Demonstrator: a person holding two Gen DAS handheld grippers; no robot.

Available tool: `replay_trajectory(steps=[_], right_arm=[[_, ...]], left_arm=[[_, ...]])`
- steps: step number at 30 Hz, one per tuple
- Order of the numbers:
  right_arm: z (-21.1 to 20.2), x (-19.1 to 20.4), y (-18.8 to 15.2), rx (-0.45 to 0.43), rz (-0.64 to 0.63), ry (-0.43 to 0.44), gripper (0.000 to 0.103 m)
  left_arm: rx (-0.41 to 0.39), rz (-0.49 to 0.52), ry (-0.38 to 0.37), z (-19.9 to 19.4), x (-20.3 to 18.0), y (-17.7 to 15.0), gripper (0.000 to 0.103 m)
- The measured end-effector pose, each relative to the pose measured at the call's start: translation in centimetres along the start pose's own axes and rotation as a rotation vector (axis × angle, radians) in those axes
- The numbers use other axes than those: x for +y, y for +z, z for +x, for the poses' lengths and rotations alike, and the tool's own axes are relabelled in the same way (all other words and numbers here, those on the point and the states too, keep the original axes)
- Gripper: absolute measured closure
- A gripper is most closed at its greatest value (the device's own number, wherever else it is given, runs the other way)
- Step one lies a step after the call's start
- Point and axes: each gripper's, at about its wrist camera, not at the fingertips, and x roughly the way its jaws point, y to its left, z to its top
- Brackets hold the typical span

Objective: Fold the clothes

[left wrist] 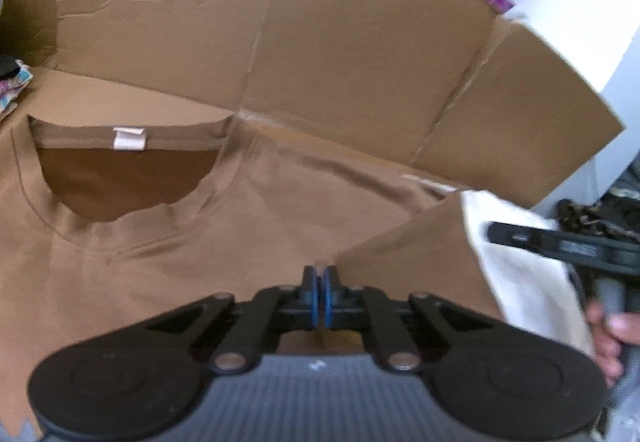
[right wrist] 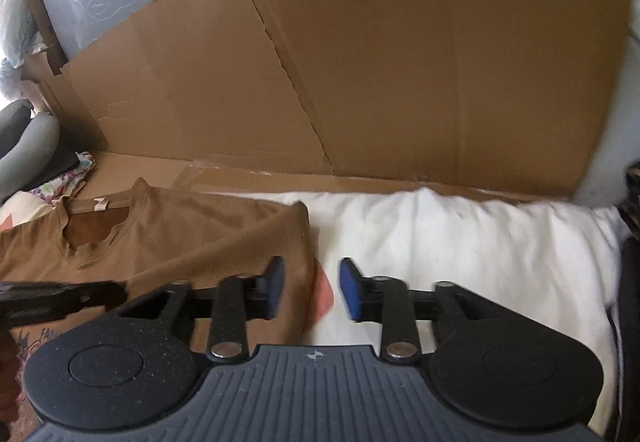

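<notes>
A brown shirt (left wrist: pixel 140 242) lay flat on a cardboard sheet (left wrist: pixel 360 53), its collar towards the raised back wall of the cardboard. A white label (left wrist: pixel 129 139) showed inside the collar. In the left wrist view the right side of the shirt was folded over, so that its straight edge ran up from the left gripper (left wrist: pixel 319 282) towards a white cloth (left wrist: pixel 520 266). The blue pads (left wrist: pixel 329 298) of the left gripper were pressed together just at the corner of this fold. The picture was blurred there, and it could not be told if cloth was pinched between them.

In the right wrist view the right gripper (right wrist: pixel 312 290) stood with its jaws apart. Its left pad (right wrist: pixel 276 282) was over the folded edge of the shirt and its right pad (right wrist: pixel 350 286) was over the white cloth; the pads did not press on anything. Between them a small orange patch (right wrist: pixel 324 294) was visible beside the shirt edge.

The right gripper also appeared at the right border of the left wrist view, with a hand (left wrist: pixel 612 330) around its handle. A flowered cloth (right wrist: pixel 64 181) lay at the far left, beyond the shirt.
</notes>
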Motion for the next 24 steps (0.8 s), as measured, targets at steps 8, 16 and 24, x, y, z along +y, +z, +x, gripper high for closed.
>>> replay_trajectory(steps=[8,16,24], right_arm=[[2.9,0.5,1.3,0.028,-0.049,0.028,0.059],[4.7,1.1,1.3,0.068,-0.092,0.046,0.06],[5.2,1.5,2.0,0.057,-0.168,-0.022,0.079]], left_arm=[[-0.042,0.017,-0.076,-3.2,-1.8,0.3,0.101],[-0.074,0.028,-0.092,-4.6,-2.8,0.3,0.101],[-0.078,-0.002,-0.073,-4.8,-2.2,0.0,0.102]])
